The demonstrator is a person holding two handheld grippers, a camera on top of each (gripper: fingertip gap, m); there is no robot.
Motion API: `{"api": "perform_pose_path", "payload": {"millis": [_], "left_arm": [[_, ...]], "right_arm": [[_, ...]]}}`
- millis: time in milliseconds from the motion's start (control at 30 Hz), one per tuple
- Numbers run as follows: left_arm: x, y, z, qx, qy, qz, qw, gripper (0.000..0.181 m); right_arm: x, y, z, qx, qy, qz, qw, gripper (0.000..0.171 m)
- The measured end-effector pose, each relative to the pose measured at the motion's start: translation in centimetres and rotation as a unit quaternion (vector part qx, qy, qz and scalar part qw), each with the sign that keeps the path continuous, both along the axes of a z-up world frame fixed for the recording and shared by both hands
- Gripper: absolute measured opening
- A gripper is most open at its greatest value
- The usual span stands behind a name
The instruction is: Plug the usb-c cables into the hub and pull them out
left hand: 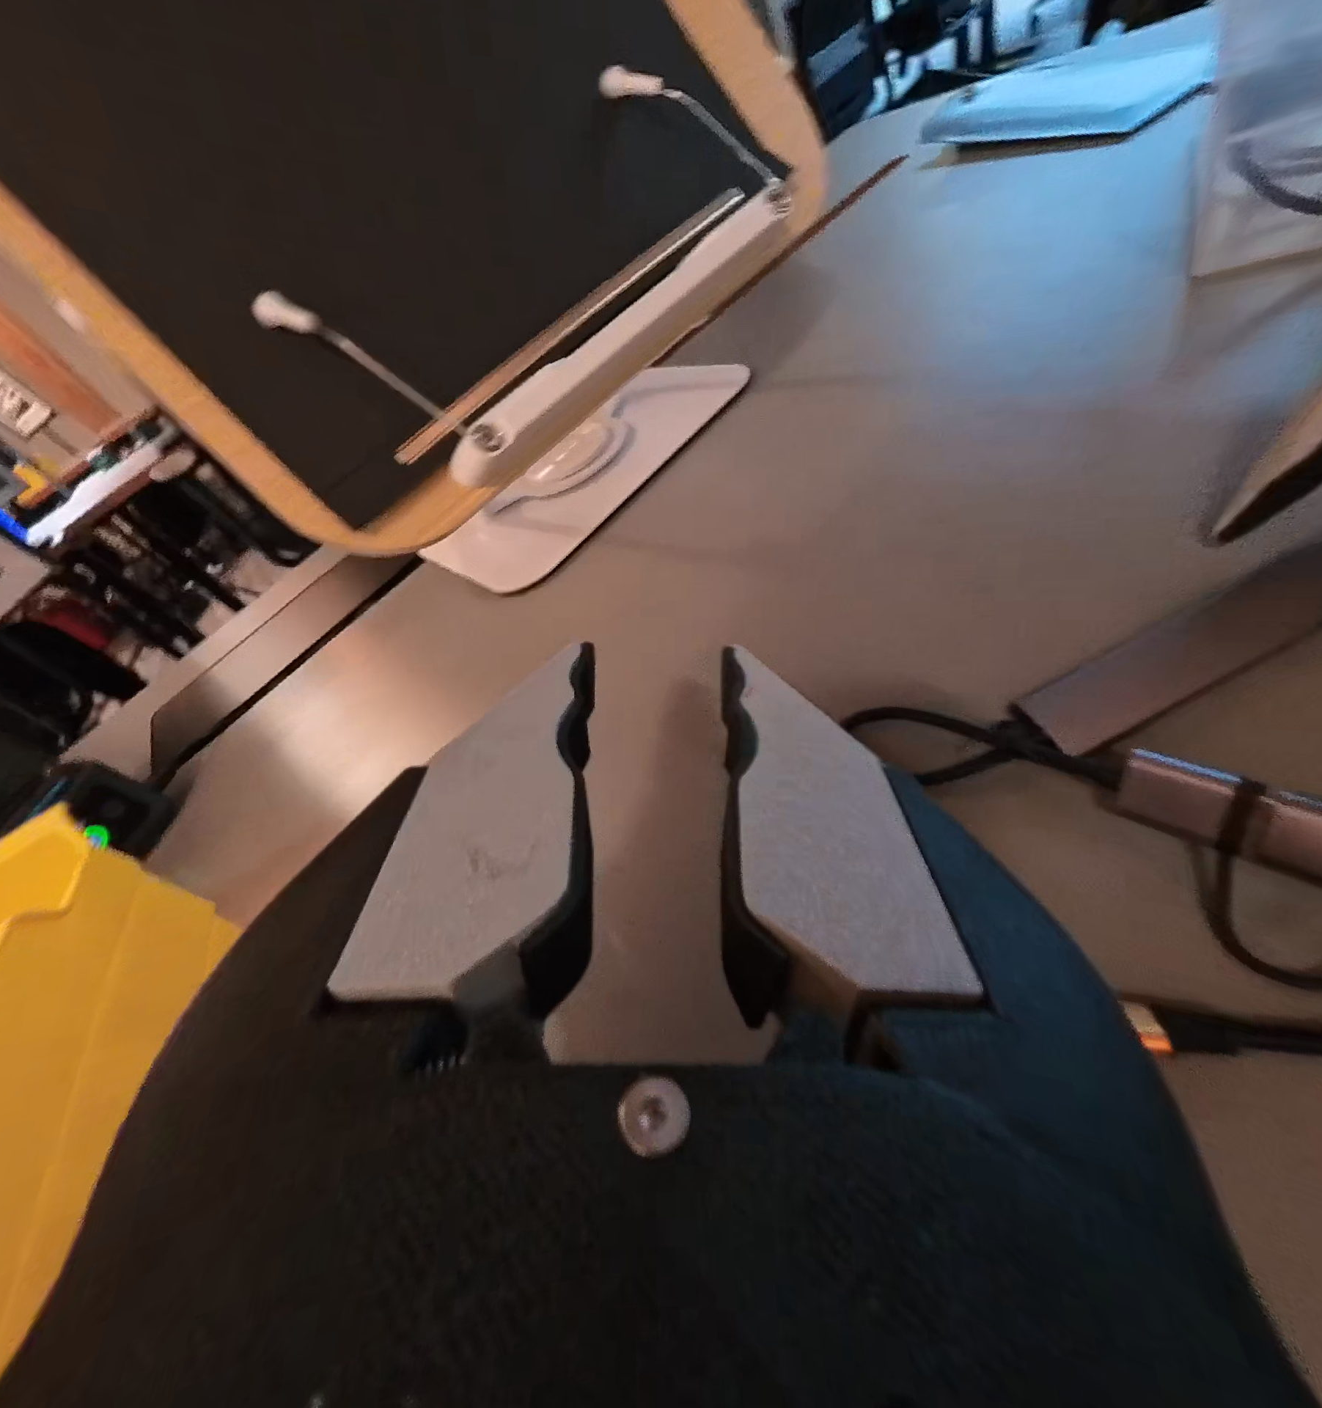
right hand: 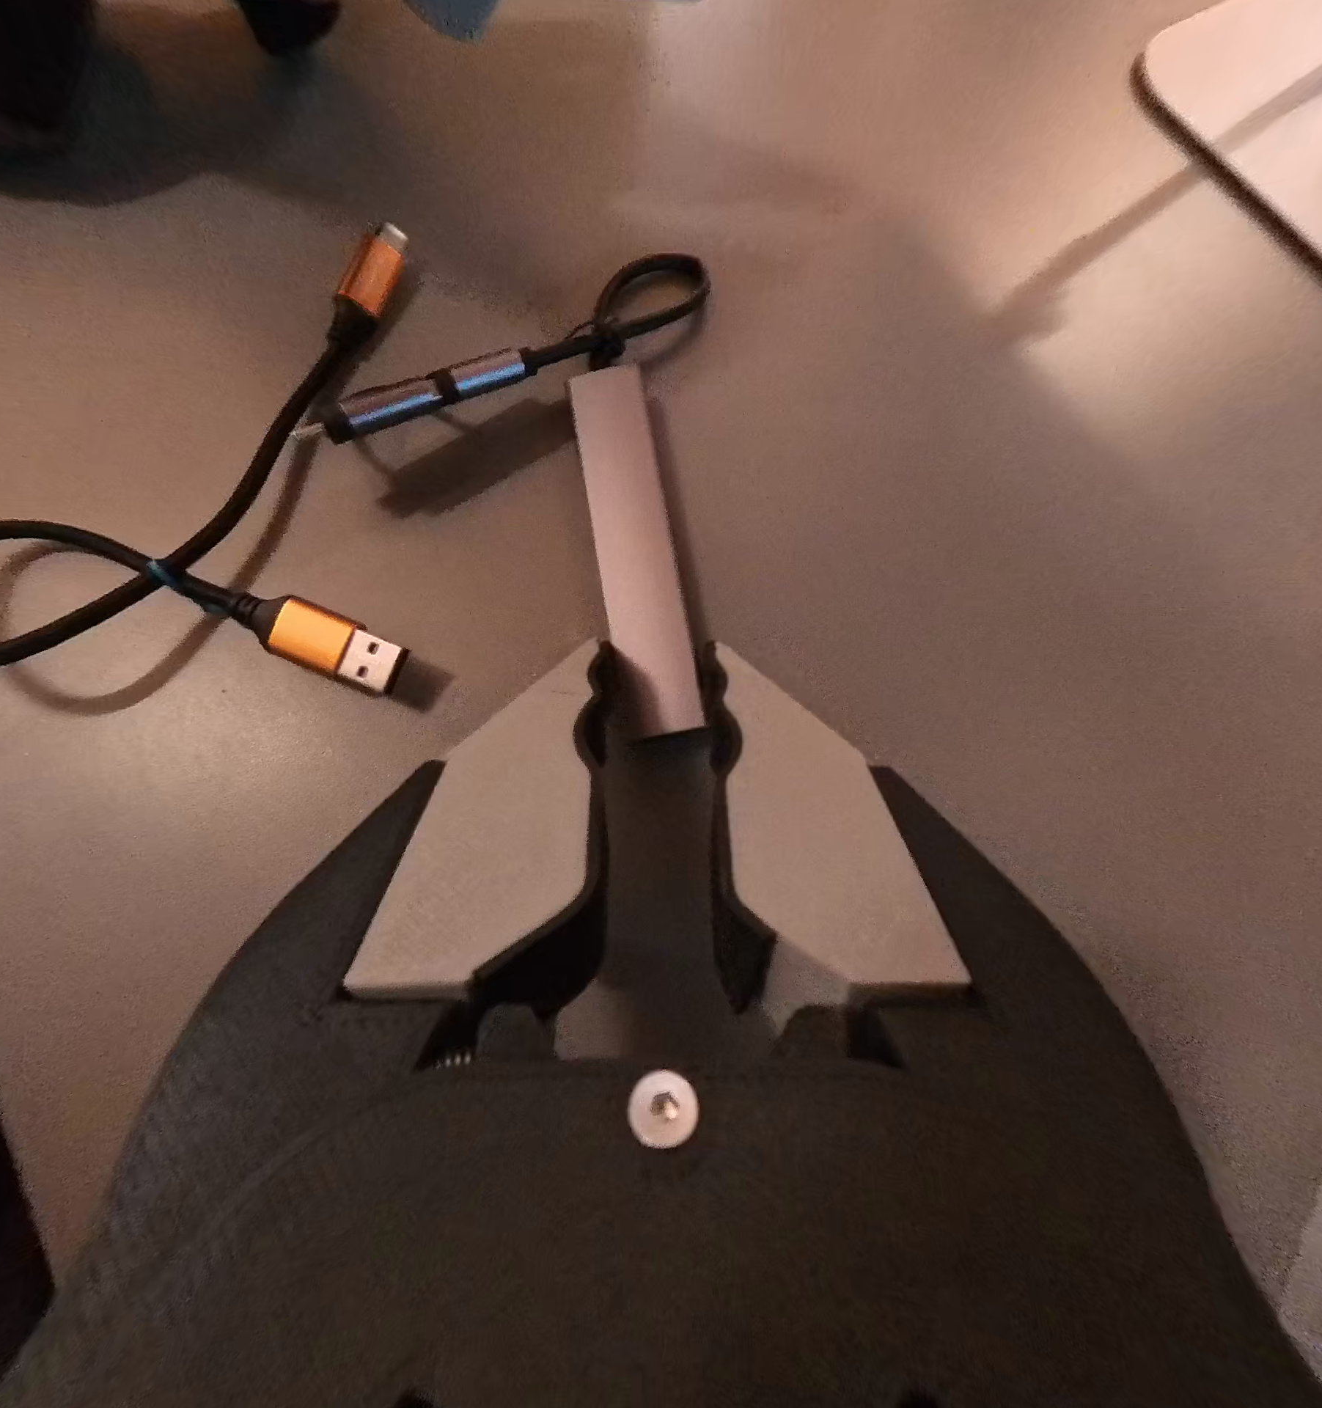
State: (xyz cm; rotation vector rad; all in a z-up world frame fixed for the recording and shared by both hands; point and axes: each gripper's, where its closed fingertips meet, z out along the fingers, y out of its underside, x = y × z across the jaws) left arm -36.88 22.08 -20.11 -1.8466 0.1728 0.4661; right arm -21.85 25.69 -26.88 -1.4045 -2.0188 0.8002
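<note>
Two views, left wrist first: left gripper (left hand: 656, 661) hovers over the table (left hand: 947, 472), fingers parted narrowly, nothing between them.
Hub, left view: grey hub (left hand: 1084, 720) lies at right.
Right wrist: right gripper (right hand: 657, 659) clamps the hub (right hand: 635, 533) end.
Cables: orange-ended cable (right hand: 315, 636) loose at left.

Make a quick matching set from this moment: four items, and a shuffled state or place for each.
Items
1. hub
2. right tongs
3. left tongs
4. orange USB-A plug

States
A. open, nothing between the fingers
B. lying loose on the table, unplugged
C. shut on the hub's near end
D. grey bar, held at one end

Pairs: 1-D, 2-C, 3-A, 4-B
</note>
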Motion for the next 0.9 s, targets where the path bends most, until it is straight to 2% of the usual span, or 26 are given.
{"api": "perform_pose_path", "payload": {"millis": [133, 200, 300, 533, 733, 900], "left_arm": [[5.0, 0.6, -1.0, -0.027, 0.061, -0.104, 0.992, 0.039], [6.8, 0.8, -1.6, -0.039, 0.11, -0.131, 0.984, 0.038], [8.0, 1.1, -2.4, -0.055, 0.167, -0.14, 0.974, 0.035], [10.4, 1.6, -2.0, -0.028, 0.227, -0.165, 0.959, 0.028], [11.3, 2.4, -3.6, -0.056, 0.278, -0.166, 0.945, 0.018], [10.6, 2.4, -3.2, -0.049, 0.319, -0.16, 0.933, 0.011]], "right_arm": [[0.0, 0.3, -0.1, -0.044, -0.015, -0.011, 0.999, 0.021], [-0.2, 1.0, 0.0, -0.053, -0.015, -0.033, 0.998, 0.02], [-0.5, 1.1, 0.7, -0.093, -0.002, -0.044, 0.995, 0.02], [-0.9, 0.8, 2.0, -0.198, 0.013, -0.047, 0.979, 0.02], [-1.7, -1.2, 3.4, -0.33, 0.016, -0.025, 0.944, 0.019], [-2.1, -1.9, 4.6, -0.355, 0.03, -0.023, 0.934, 0.02]]}}
